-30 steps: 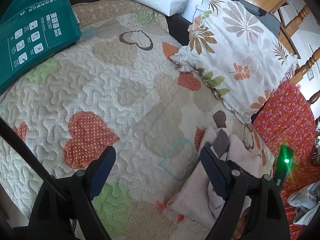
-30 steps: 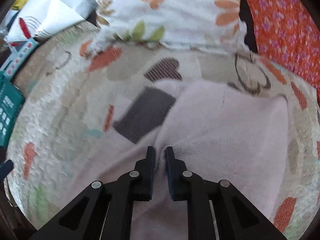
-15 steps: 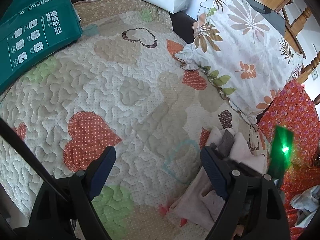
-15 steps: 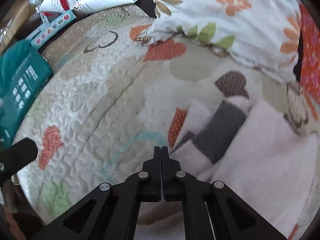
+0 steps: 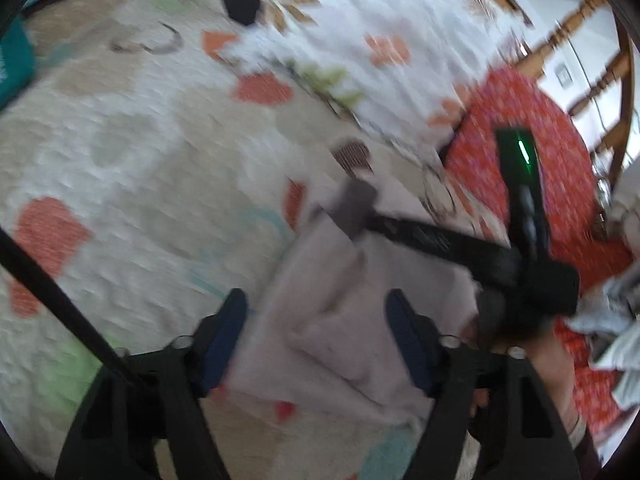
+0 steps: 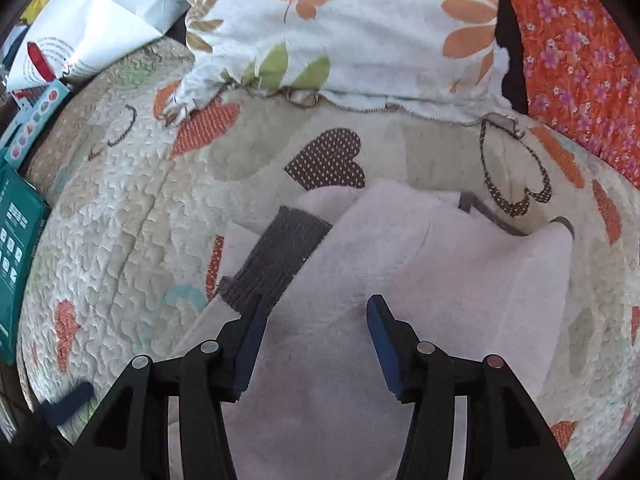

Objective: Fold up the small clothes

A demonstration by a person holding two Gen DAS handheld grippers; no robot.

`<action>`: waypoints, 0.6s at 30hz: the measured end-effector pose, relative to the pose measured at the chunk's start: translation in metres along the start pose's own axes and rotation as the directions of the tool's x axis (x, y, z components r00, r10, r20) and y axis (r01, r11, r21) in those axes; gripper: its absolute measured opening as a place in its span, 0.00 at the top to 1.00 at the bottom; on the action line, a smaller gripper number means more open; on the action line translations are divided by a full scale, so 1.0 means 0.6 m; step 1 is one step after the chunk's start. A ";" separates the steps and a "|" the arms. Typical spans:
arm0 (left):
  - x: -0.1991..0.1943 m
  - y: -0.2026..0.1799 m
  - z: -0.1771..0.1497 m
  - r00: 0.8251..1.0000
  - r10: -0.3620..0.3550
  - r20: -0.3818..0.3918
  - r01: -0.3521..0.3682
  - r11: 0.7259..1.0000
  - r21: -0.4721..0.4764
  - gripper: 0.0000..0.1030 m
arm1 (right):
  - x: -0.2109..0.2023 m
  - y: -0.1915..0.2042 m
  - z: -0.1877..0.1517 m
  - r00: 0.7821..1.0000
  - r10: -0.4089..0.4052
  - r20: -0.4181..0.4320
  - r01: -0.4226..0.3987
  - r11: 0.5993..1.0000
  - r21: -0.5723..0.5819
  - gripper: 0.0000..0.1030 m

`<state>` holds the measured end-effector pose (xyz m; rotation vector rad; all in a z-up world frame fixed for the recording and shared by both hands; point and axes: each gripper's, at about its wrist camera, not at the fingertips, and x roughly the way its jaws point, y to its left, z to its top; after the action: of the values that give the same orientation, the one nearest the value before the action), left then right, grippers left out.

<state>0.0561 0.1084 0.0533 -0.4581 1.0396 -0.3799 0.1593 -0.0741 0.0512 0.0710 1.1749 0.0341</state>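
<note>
A pale pink garment with a dark grey cuff lies partly folded on the heart-patterned quilt. My right gripper is open and empty, its jaws just above the pink cloth. In the blurred left wrist view the same garment lies between the jaws of my open left gripper. The right gripper's black body reaches in from the right over the garment, near its grey cuff.
A leaf-print pillow lies at the back of the quilt. An orange flowered cloth is to the right. A green box and a white bag lie at the left. Wooden chair rails stand behind.
My right gripper opened and let go of the pink cloth. My left gripper swung right and now straddles the garment; its view is motion-blurred.
</note>
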 end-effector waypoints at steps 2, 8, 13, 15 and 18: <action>0.023 -0.005 -0.005 0.999 -0.022 -0.039 0.022 1.000 -0.006 0.36 | 0.009 0.008 -0.003 1.000 -0.021 -0.017 0.021 1.000 -0.017 0.44; 0.082 -0.009 -0.010 0.990 -0.028 -0.140 0.021 0.999 -0.049 0.87 | 0.039 0.032 -0.017 0.994 -0.111 -0.021 0.107 0.986 -0.126 0.79; 0.029 -0.021 -0.016 0.987 -0.142 -0.074 0.136 0.987 -0.081 0.88 | -0.019 0.031 -0.029 0.994 -0.068 0.090 0.076 0.993 -0.093 0.90; -0.004 -0.030 -0.021 0.992 -0.126 -0.017 0.126 0.992 -0.029 0.88 | -0.053 0.037 -0.024 0.990 -0.028 0.140 0.039 0.996 -0.080 0.90; -0.011 -0.017 -0.024 0.998 -0.067 -0.016 0.067 0.997 -0.029 0.86 | -0.053 0.066 -0.013 0.990 0.022 0.143 -0.009 0.995 -0.097 0.90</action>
<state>0.0393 0.1003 0.0575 -0.5167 1.0485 -0.4299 0.1403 -0.0364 0.0802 -0.0028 1.0272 0.0980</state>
